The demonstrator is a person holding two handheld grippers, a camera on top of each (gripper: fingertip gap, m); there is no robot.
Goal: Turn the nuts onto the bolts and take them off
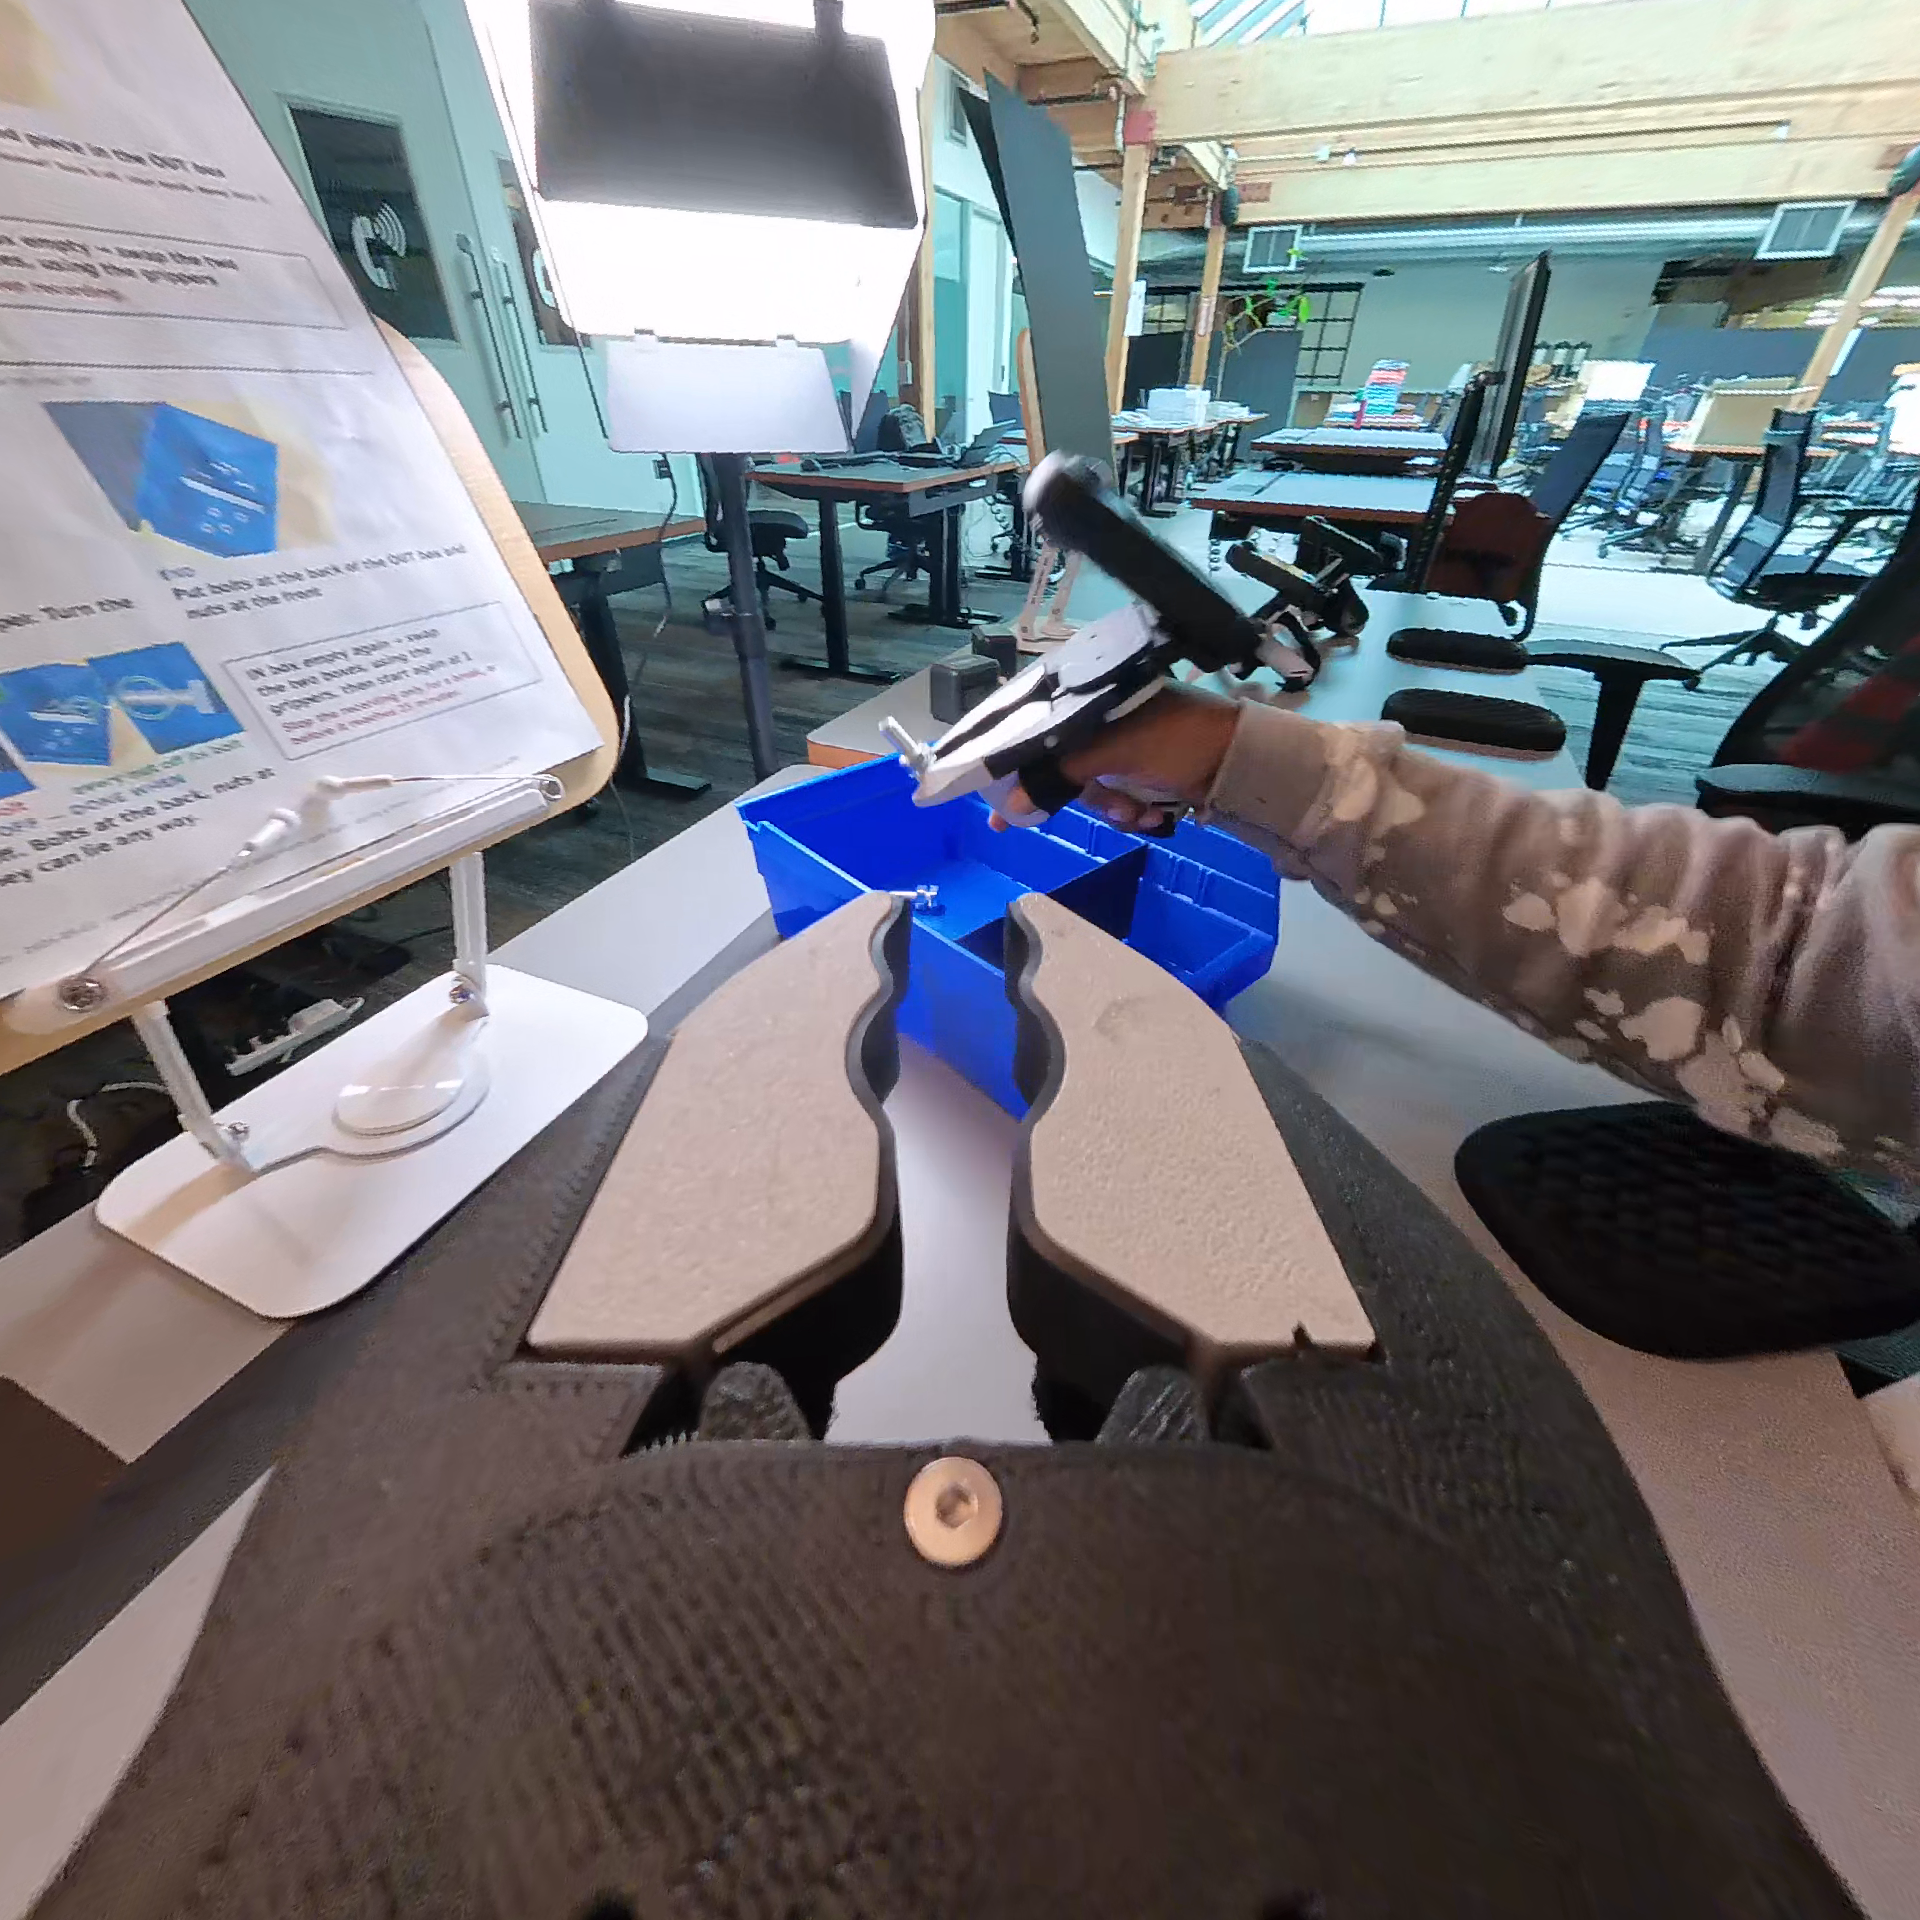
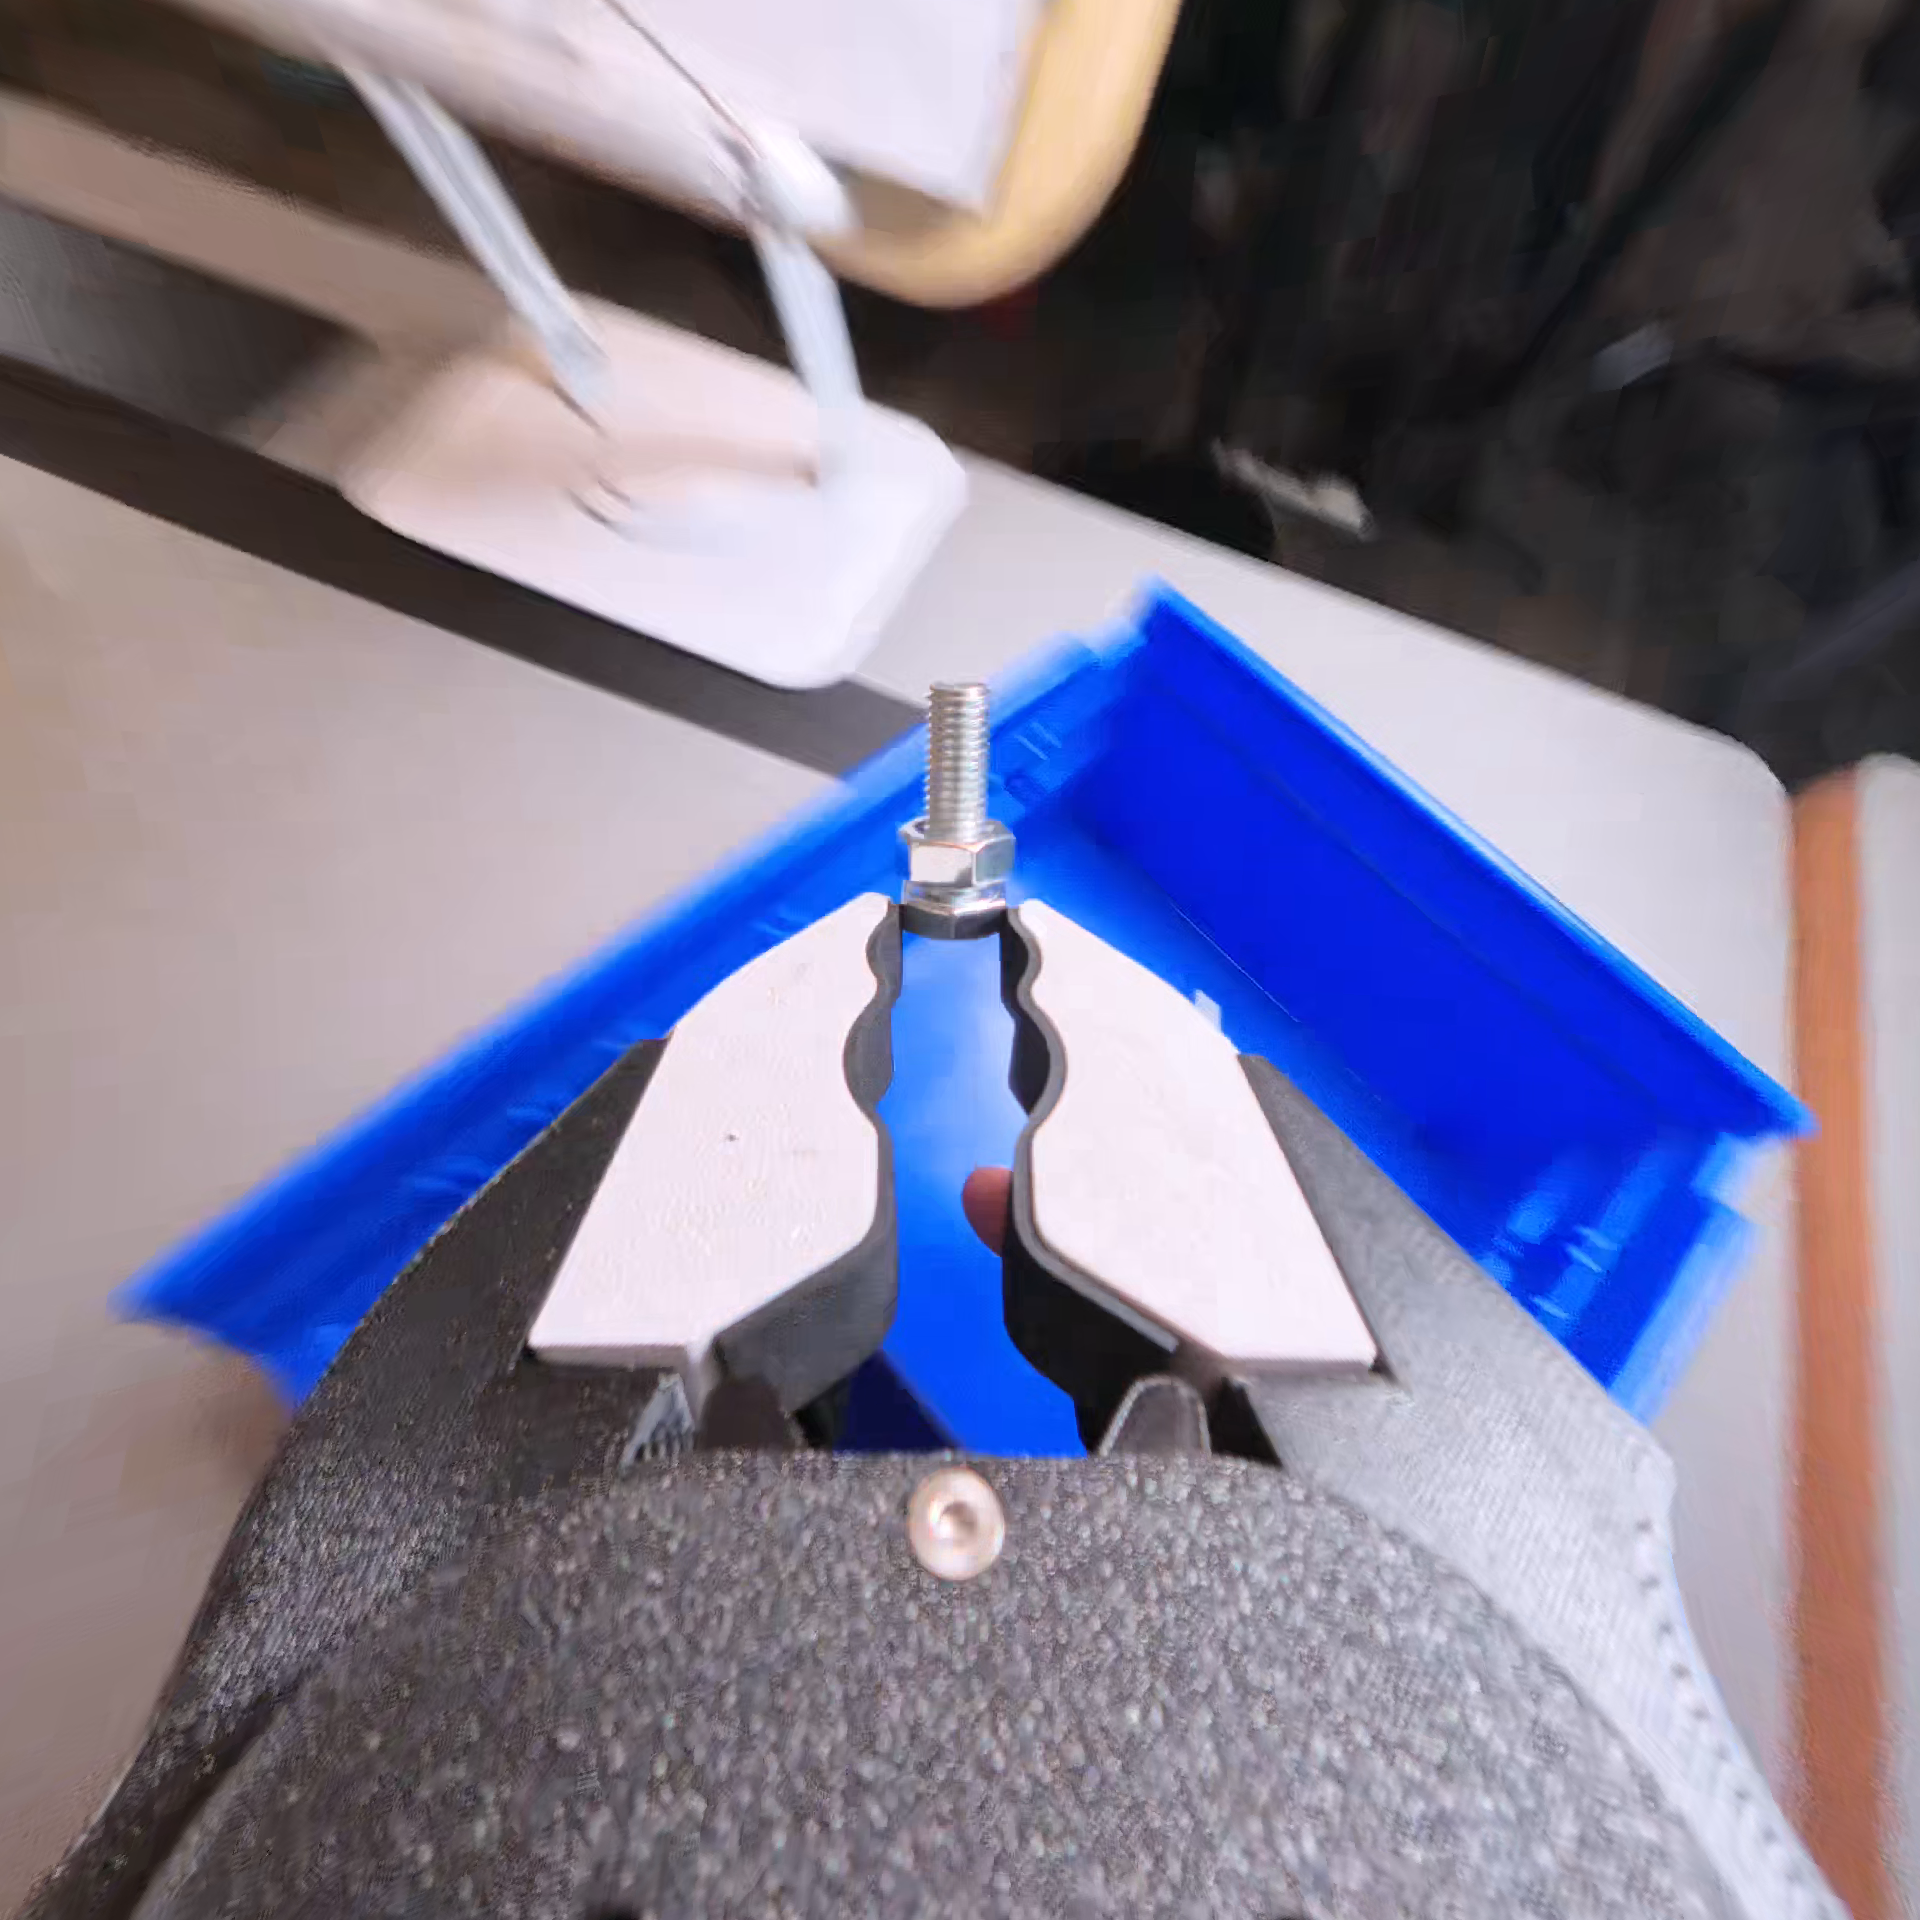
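Note:
My right gripper (image 2: 951, 920) is shut on the head of a silver bolt (image 2: 958, 758), which points forward with a hex nut (image 2: 956, 854) threaded close to the head. It hangs above a blue divided bin (image 2: 1351, 883). The left wrist view shows the right gripper (image 1: 914, 764) over the bin (image 1: 1195, 956) with the bolt (image 1: 896, 732) at its tips. My left gripper (image 1: 958, 920) is open and empty, just in front of the bin's near wall. Another small bolt (image 1: 923, 896) lies inside the bin, beyond my left fingertips.
A white document stand (image 1: 364, 1122) with a printed sheet stands to the left on the grey table; it is blurred in the right wrist view (image 2: 675, 520). A person's sleeve (image 1: 1558, 914) reaches in from the right. A black mesh chair armrest (image 1: 1683, 1226) sits at the right. The gap from one gripper's tips to the other's is roughly 35 centimeters.

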